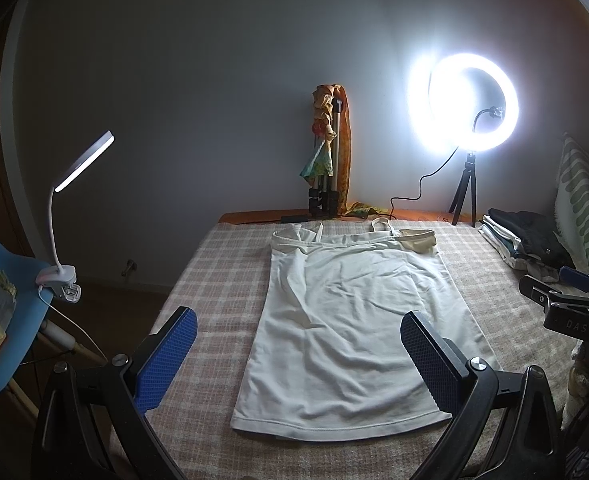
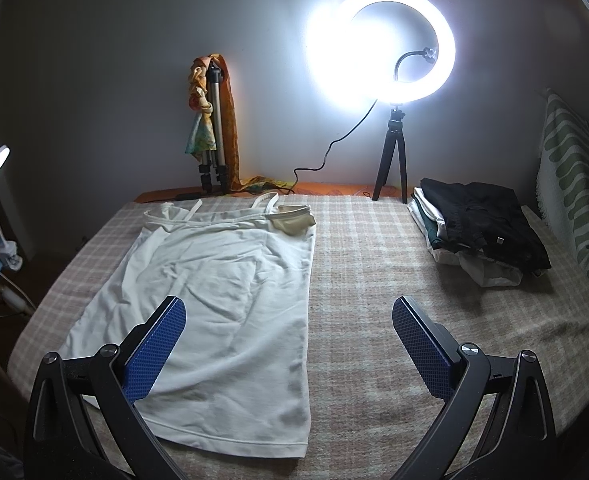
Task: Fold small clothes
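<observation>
Clearly soft and light, the white top point(image 1: 350, 320) lies flat mid-frame on the checked blanket point(image 2: 374, 280), both grippers point(image 1: 298, 360) point(image 2: 288, 344) spread empty; I'd pinch its hem corners.

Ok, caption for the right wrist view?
Open right gripper above a white camisole spread flat on the checked blanket, folded clothes stack beyond.

White camisole point(image 1: 350, 320) flat, unfolded, wrinkled; straps apparently far end.
</observation>
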`<control>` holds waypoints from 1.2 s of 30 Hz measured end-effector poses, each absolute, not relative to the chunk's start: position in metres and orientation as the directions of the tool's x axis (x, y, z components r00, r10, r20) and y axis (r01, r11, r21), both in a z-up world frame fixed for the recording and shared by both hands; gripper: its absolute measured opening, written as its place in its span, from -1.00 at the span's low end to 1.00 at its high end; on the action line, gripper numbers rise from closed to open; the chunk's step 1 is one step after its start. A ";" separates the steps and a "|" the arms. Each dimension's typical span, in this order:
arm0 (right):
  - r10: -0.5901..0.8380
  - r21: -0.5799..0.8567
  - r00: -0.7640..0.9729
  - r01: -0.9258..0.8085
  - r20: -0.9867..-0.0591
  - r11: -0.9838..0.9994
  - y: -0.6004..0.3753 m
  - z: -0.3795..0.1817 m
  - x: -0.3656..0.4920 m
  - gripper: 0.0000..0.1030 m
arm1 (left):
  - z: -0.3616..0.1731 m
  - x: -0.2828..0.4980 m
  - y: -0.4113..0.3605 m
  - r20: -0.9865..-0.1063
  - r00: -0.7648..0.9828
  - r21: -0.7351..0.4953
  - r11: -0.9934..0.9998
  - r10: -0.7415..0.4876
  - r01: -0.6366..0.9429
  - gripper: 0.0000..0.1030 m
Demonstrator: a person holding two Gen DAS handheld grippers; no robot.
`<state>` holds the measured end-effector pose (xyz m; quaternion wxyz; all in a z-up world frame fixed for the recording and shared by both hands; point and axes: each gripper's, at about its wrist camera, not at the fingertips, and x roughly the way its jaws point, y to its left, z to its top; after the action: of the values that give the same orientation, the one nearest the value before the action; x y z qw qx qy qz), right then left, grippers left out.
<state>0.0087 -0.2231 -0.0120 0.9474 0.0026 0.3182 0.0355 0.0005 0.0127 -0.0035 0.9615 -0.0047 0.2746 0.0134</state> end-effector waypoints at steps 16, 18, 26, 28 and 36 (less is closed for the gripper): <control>0.074 0.025 0.796 -0.074 -0.600 0.997 -0.213 -0.013 0.008 0.99 | -0.004 0.001 0.016 -0.536 0.843 0.005 0.999 0.045 -0.051 0.99; 0.080 0.028 0.796 -0.079 -0.599 0.996 -0.210 -0.013 0.009 0.99 | -0.005 0.002 0.020 -0.541 0.840 -0.008 0.999 0.036 -0.048 0.99; 0.141 0.084 0.786 -0.113 -0.602 0.990 -0.202 -0.011 0.023 0.99 | -0.023 0.002 0.041 -0.585 0.810 -0.023 0.998 0.033 -0.057 0.92; 0.167 0.090 0.786 -0.142 -0.596 0.986 -0.194 -0.010 0.028 0.99 | -0.033 0.004 0.047 -0.615 0.789 -0.036 0.998 0.024 -0.059 0.76; 0.347 0.187 0.742 -0.294 -0.574 0.937 -0.150 -0.015 0.050 0.99 | -0.064 0.012 0.074 -0.694 0.720 -0.096 0.992 -0.009 -0.081 0.26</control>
<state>0.0497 -0.1503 -0.0148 0.9323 0.0423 0.3154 0.1718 0.0121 0.0743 -0.0645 0.9254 -0.0596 0.3739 0.0194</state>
